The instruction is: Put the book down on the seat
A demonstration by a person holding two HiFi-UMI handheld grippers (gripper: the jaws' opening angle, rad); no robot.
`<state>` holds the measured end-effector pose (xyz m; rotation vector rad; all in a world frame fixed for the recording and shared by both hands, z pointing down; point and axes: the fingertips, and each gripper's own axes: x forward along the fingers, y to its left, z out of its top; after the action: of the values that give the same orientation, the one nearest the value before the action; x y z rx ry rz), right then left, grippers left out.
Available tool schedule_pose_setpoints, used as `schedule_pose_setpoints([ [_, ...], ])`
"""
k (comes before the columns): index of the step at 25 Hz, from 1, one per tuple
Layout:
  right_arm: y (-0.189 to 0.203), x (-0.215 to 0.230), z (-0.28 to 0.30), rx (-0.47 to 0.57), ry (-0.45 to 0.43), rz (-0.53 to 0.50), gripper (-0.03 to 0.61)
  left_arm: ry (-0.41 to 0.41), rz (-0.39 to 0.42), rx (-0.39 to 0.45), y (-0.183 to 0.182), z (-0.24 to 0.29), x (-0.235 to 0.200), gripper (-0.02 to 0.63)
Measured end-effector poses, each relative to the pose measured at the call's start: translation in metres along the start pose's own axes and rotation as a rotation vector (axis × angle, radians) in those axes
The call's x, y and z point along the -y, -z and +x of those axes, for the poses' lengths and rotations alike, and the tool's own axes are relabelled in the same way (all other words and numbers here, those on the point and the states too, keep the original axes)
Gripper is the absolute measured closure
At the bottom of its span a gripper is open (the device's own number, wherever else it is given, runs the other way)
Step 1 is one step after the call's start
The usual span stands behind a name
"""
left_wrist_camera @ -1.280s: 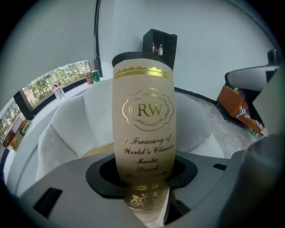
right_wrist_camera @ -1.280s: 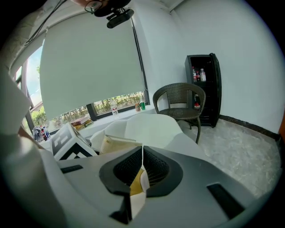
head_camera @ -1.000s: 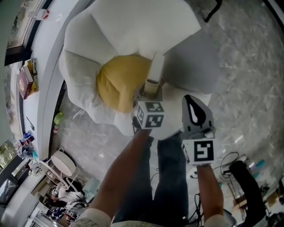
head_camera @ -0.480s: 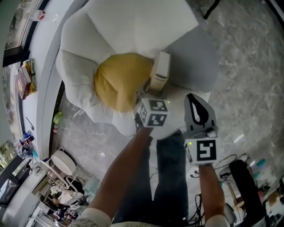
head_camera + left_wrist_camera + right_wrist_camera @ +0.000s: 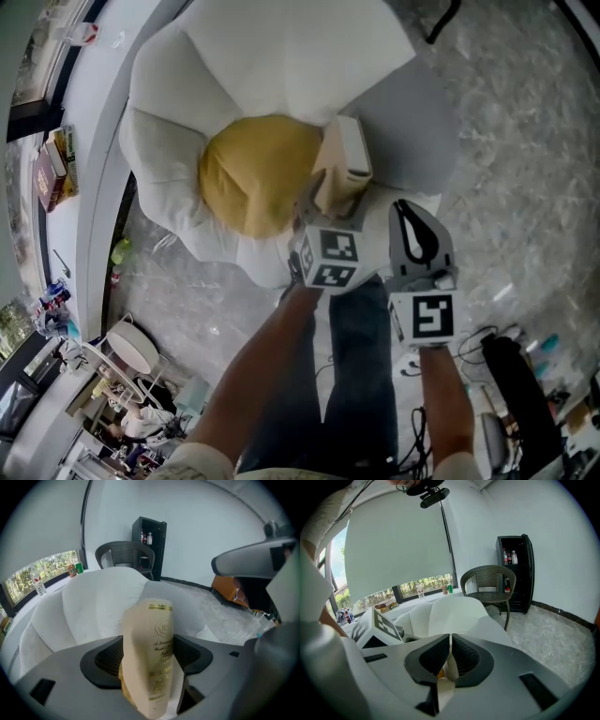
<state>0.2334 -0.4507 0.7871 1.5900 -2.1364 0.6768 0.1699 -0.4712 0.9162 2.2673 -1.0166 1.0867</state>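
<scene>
White petal-cushioned armchair (image 5: 272, 56), seen from above: I am holding my left tongs (image 5: 149, 658) nose-down over its seat (image 5: 267, 248), with the thick cream-coloured book with gold lettering (image 5: 345, 161) standing between them. These tongs have just been opening and are now gaping wide. The book is leaning to one side between the ribbed black pads (image 5: 108, 660), its cover blurred, and I cannot tell whether either pad is touching it.

From my head view, the book is hanging just beside the round mustard-yellow cushion (image 5: 258, 173), on that cushion's right, above the front part of the seat. Whether its lower edge is resting on the upholstery I cannot tell, because the left tongs and their black-and-white marker cube (image 5: 328, 258) are covering that spot.

My right tongs (image 5: 450, 654) are hovering near the left ones, at the seat's front edge, pressed together and pinching nothing.

Grey marbled floor (image 5: 525, 141) is showing all around the armchair. In the right gripper view a dark wicker chair (image 5: 487, 585) and a tall black cabinet with bottles (image 5: 513, 573) are standing against the white wall beyond it.
</scene>
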Motion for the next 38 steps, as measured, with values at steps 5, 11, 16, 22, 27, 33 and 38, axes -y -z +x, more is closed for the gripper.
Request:
schedule_pose_setpoints([
  [5, -0.011, -0.001, -0.001, 0.012, 0.012, 0.006, 0.574, -0.001, -0.055, 0.082, -0.02, -0.022, -0.005, 0.282],
  [11, -0.038, -0.006, -0.005, 0.043, 0.02, -0.015, 0.575, -0.042, -0.125, 0.172, -0.045, -0.054, -0.029, 0.284],
  [16, -0.067, -0.013, -0.011, 0.063, 0.025, -0.025, 0.574, -0.085, -0.19, 0.272, -0.068, -0.089, -0.058, 0.343],
  [22, -0.108, -0.032, -0.024, 0.097, 0.03, -0.046, 0.574, -0.145, -0.216, 0.375, -0.102, -0.151, -0.09, 0.564],
  [27, -0.161, -0.062, -0.05, 0.146, 0.023, -0.063, 0.575, -0.187, -0.193, 0.437, -0.133, -0.222, -0.111, 0.607],
  [33, -0.242, -0.105, -0.098, 0.213, 0.012, -0.09, 0.574, -0.22, -0.162, 0.567, -0.19, -0.332, -0.129, 0.607],
  [38, -0.317, -0.143, -0.141, 0.31, 0.007, -0.117, 0.575, -0.229, -0.102, 0.694, -0.242, -0.422, -0.14, 0.607],
])
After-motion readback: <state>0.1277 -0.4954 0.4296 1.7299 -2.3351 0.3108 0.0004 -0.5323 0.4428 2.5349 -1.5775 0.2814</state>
